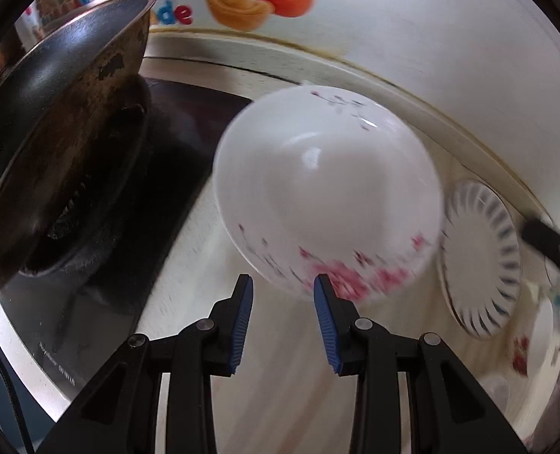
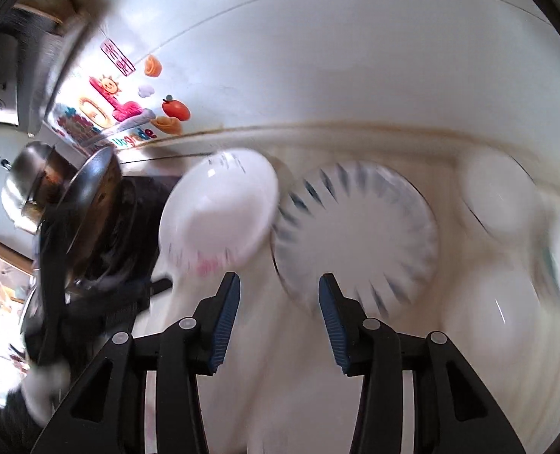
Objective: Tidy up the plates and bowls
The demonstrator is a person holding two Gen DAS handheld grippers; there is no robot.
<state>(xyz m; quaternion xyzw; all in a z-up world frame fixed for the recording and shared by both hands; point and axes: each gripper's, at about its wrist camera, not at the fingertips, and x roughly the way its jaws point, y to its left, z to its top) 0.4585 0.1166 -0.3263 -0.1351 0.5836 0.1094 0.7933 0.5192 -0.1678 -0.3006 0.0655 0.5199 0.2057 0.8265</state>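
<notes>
— On the pale countertop [image 1: 189, 265], just ahead of the left gripper [image 1: 283, 283]: round white bowl with pink blossom print [image 1: 327, 204], near rim almost at the blue pads [image 1: 321, 302] — jaws wide, nothing held.

— Beside it, touching rims: white fluted plate with dark rim strokes [image 2: 355, 227]. Right gripper [image 2: 278, 283] wide too, empty. Dark wok [image 1: 64, 121] crowding the left; bare counter between.

The wall sticker [image 2: 135, 138] reads "Upgrade"; the stove's [image 1: 58, 365] print is illegible.

Glossy white bowl [image 1: 329, 196], scorched metal pan [image 1: 64, 113]
</notes>
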